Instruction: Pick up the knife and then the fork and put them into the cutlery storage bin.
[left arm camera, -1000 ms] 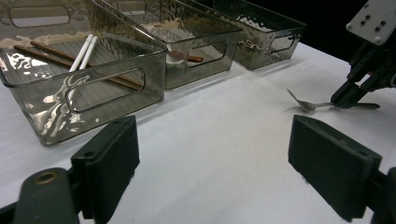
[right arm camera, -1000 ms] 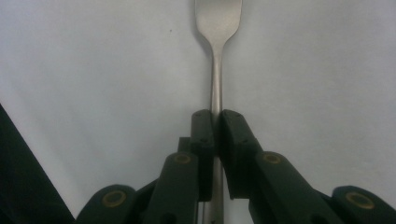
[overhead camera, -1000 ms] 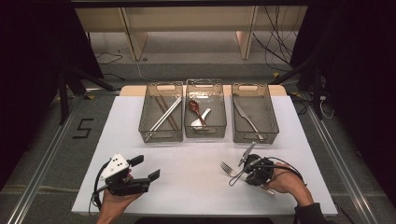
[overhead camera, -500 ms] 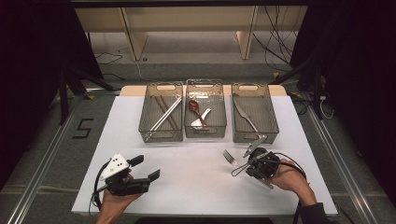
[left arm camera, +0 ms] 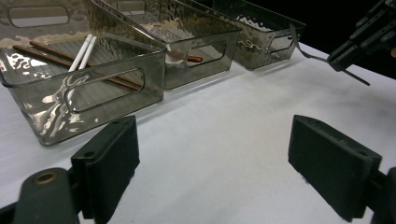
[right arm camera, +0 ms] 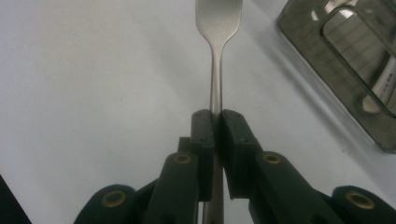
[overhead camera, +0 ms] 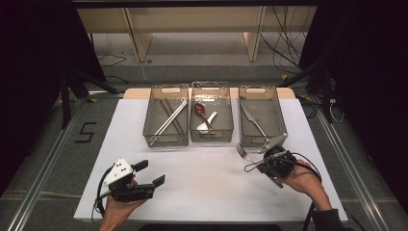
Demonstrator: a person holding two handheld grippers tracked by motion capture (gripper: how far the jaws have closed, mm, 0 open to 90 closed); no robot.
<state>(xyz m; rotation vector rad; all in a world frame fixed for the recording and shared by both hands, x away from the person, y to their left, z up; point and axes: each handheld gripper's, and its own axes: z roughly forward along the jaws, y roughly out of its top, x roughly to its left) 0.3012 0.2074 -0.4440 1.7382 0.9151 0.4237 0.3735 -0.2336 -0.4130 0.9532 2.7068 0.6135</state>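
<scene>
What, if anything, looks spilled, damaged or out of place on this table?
Nothing stands out. The three bins sit in a tidy row with cutlery inside them, nothing spilled. The one piece outside a bin is the fork, which is clamped by its handle in the right gripper. The left gripper is open and empty.

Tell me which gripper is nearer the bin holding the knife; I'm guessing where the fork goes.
Right. The right gripper, shut on the fork, sits just below the knife bin. The left gripper rests far off at the table's near-left.

The left hand-held gripper (overhead camera: 150,174) rests with jaws wide apart; the right hand-held gripper (overhead camera: 260,160) is clamped tight.
</scene>
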